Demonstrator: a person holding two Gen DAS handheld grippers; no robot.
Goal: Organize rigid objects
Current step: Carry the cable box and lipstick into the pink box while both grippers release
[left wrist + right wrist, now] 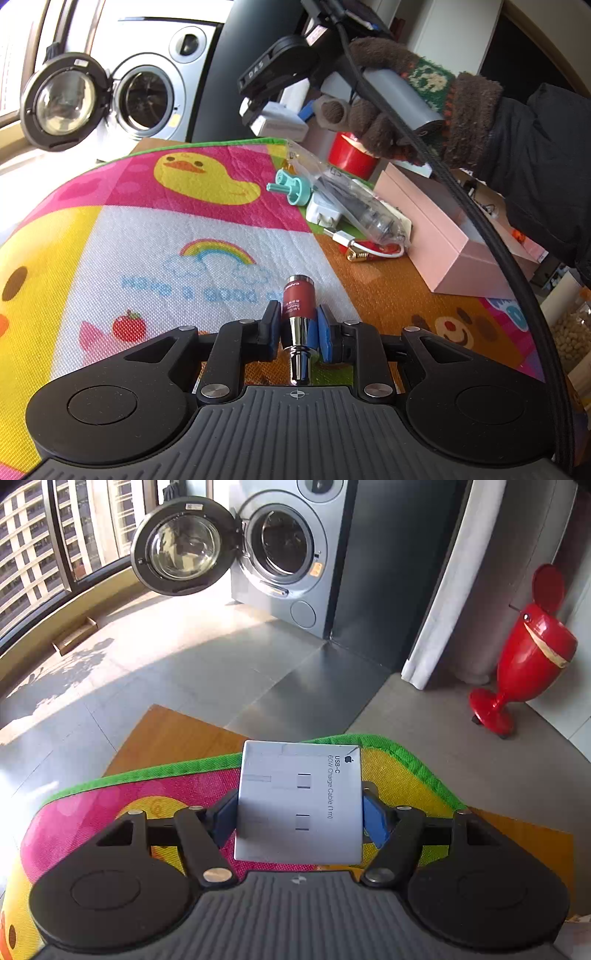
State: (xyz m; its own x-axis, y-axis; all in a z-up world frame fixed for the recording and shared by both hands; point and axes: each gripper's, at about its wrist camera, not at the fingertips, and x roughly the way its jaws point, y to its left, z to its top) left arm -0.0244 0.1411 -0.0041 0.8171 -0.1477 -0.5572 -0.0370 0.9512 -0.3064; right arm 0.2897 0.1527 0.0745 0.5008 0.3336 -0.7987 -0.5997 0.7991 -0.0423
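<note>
Left gripper [295, 328]: fingers clamped on a red lip serum tube [297, 300], its chrome cap pointing back toward the camera, held just above the play mat [147, 240].
Right gripper [300, 812]: blue-padded fingers pressed on both sides of a white USB-C charge cable box [299, 801], held flat over the far edge of the mat. From the left wrist view the box [277, 123] hangs above the clutter, the gripper in a brown gloved hand [406, 107].
Clutter to the right of the tube: a teal plastic part [291, 186], a clear bag [351, 203] lying over a white charger [323, 210], a white cable with a red-and-gold plug [364, 251], all close together.
Pink box [443, 236]: open, at the mat's right side, touching the clutter.
Red tape roll [351, 155]: behind the pink box.
Black cord [480, 221]: sweeps across the right side, over the pink box.
Open room: the left and middle of the mat are bare.
Edges: green mat border [406, 760] under the cable box; wooden table [177, 734] corner beyond it, then tiled floor.
Beyond: washing machine [291, 550] with its door swung open, red figurine [524, 657] on the floor.
</note>
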